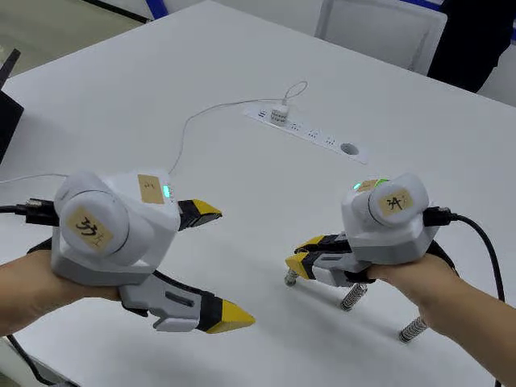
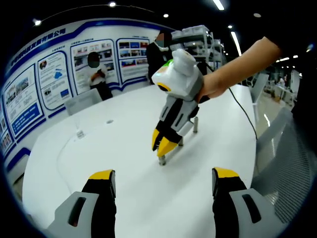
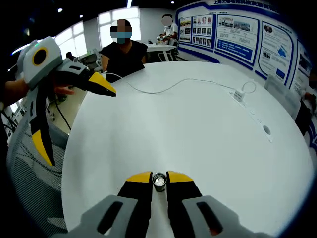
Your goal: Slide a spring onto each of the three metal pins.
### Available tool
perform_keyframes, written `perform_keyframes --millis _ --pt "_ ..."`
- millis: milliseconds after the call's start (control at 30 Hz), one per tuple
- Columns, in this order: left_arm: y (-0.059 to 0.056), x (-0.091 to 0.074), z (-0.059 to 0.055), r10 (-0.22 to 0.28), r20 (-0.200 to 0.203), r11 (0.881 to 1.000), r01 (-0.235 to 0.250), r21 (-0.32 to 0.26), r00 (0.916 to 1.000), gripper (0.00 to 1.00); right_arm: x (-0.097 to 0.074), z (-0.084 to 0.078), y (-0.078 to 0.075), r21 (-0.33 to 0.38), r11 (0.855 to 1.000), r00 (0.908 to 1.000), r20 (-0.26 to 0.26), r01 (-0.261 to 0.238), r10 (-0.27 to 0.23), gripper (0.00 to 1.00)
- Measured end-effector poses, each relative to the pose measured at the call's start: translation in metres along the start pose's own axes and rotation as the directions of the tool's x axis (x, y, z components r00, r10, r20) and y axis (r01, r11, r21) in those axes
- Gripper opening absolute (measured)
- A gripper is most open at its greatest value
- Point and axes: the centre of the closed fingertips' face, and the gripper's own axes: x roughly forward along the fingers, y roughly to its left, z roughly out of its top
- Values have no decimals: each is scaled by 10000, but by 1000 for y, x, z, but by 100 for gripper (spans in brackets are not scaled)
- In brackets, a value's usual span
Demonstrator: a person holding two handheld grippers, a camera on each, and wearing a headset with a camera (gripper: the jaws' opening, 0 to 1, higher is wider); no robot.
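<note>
The right tool point(image 1: 297, 264) is pressing its jaws together on a round metal end point(image 3: 159, 181), spring or pin top I cannot tell. The nearest pin point(image 2: 161, 159) is standing directly beneath its tips. Behind that tool, two other pins point(image 1: 352, 297) are already wearing springs, so the last spring is likely being seated. Next it is calling for a straight push down, then a release. The left tool point(image 1: 222, 264) is hovering with jaws spread, well apart from the right tool. Ahead of both, the white worktop point(image 1: 121, 97) is carrying a power strip point(image 1: 306, 129) and a cable point(image 1: 210, 109). Beyond it, posters point(image 2: 54, 79) are lining the wall.
</note>
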Motion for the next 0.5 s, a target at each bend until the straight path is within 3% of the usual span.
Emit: perform_keyframes --millis 167,500 --pt "3 -1 -1 58 -37 10000 -58 24 10000 81 6 -6 -2 312 9995 9999 -90 77 -74 11" --pt "6 -3 -3 144 -136 9999 -143 58 9998 81 11 -9 3 205 9998 9997 -238 57 -52 12"
